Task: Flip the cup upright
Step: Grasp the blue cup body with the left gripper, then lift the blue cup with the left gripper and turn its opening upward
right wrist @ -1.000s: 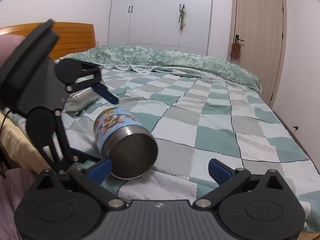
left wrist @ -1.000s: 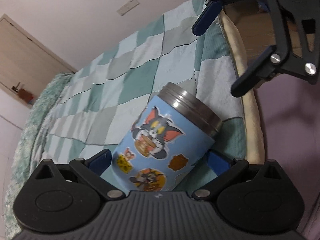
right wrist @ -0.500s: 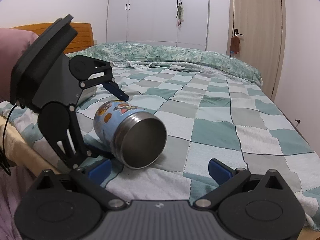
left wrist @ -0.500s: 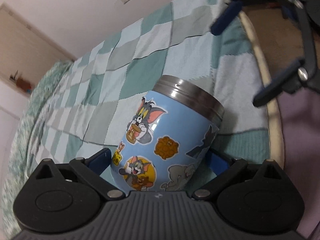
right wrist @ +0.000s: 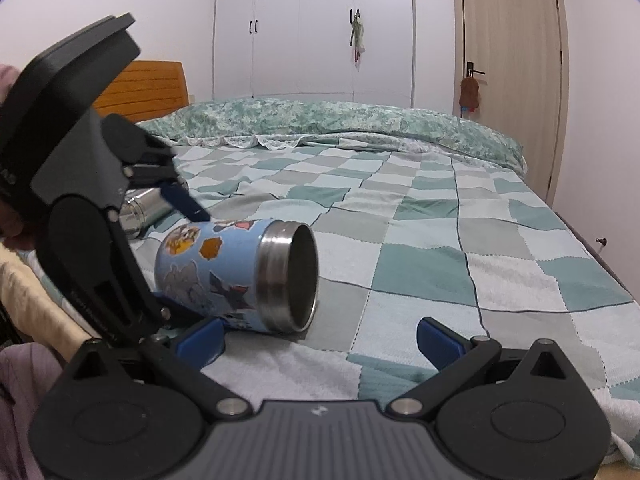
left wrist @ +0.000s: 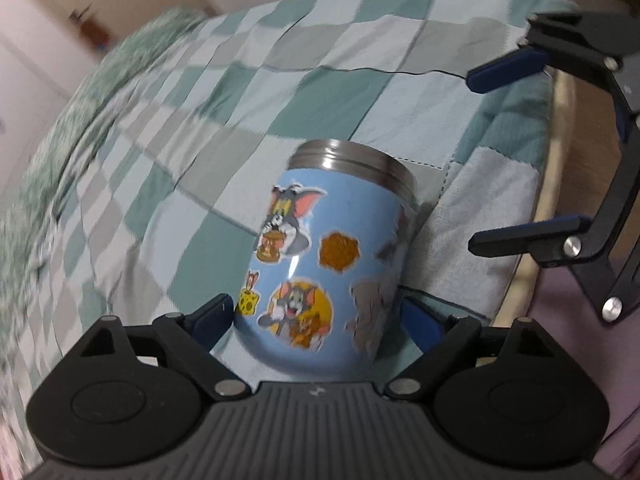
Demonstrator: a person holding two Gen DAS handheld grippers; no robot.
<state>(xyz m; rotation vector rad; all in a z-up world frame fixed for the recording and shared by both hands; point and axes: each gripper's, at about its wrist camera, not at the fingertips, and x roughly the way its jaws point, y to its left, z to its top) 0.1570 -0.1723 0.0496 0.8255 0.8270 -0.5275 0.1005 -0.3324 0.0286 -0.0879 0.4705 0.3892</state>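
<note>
Since a second ago the left gripper (left wrist: pixel 318 314), closed around the base of the one sticker-covered cup (right wrist: pixel 240 276), has swung it so its steel mouth faces sideways across the bed (right wrist: pixel 440 240), still unflipped, while the right gripper (right wrist: pixel 320 338) hangs open beside one steel bottle (right wrist: pixel 140 210).

My left gripper (left wrist: pixel 318 316) has swung the cup (left wrist: pixel 328 256) round over the last second: steel mouth used to face my right gripper (right wrist: pixel 318 340), now it points off to that gripper's right, sticker side showing. Cup sits deeper and squarer between my left fingers, less tilted.
</note>
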